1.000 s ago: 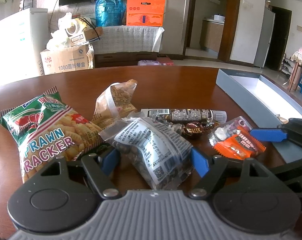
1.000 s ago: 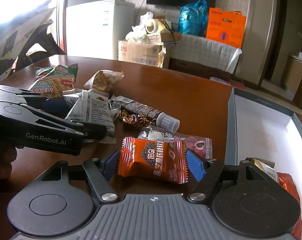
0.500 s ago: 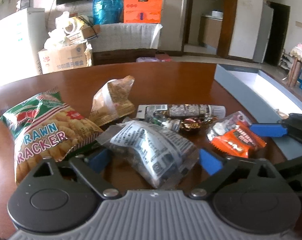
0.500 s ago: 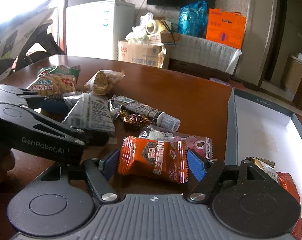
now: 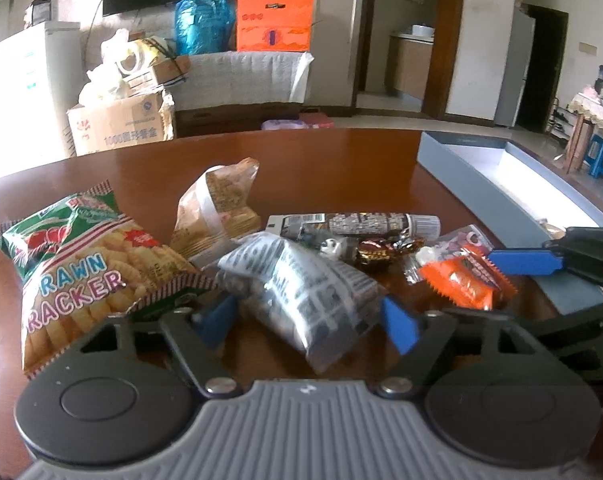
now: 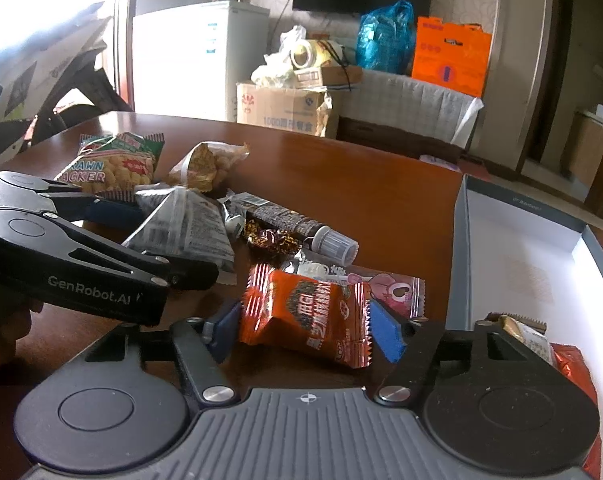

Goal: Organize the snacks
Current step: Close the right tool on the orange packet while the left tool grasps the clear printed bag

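A clear packet with grey print (image 5: 301, 292) lies between the blue pads of my left gripper (image 5: 307, 316). Its jaws are closing and the pads press the packet's sides, so it bunches up into a peak (image 6: 181, 228). My right gripper (image 6: 305, 332) is closing as well, and its pads squeeze a crumpled orange snack packet (image 6: 313, 312) that tilts up off the brown table (image 6: 361, 184). A green prawn cracker bag (image 5: 81, 272) sits to the left of the left gripper.
A clear bag of crackers (image 5: 217, 208), a dark tube (image 5: 365, 224), a gold-brown wrapped candy (image 5: 381, 250) and a pink packet (image 6: 385, 292) lie mid-table. On the right stands an open grey box (image 6: 461, 248) with a few snacks (image 6: 533, 336) in its near corner.
Both grippers' jaws opened a little, then closed inward. The grey-print packet has bunched up, and the orange packet has crumpled and tipped up. Neither hand has shifted.
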The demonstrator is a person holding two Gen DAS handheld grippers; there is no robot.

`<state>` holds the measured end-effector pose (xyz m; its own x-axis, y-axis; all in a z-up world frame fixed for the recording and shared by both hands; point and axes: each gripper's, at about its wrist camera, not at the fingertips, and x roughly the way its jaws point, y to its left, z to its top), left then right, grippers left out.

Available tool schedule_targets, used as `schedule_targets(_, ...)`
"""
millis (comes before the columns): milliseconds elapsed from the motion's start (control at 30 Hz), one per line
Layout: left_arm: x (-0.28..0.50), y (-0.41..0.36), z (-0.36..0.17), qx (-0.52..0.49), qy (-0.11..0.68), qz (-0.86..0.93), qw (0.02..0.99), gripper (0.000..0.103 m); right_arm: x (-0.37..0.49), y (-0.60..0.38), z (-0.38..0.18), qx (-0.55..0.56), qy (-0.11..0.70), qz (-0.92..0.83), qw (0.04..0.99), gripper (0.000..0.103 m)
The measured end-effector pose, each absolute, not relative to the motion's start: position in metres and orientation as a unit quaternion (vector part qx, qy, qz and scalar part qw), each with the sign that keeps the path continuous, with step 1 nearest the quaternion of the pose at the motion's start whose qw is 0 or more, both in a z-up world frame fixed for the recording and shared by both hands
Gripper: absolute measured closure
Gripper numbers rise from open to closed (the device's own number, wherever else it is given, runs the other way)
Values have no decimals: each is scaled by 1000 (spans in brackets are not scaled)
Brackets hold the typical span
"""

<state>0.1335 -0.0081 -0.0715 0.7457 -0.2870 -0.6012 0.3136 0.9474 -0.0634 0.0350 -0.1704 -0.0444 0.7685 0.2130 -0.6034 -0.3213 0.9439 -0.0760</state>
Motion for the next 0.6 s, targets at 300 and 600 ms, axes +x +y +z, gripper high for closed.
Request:
schedule_targets(300,130,-4,-69,13,319,-186,929,43,24,-172,-40,-87,315,149,933,52)
schedule_targets(600,126,2,-68,11,321,-197,926,46,9,-149,-40,-108,333,168,922,29)
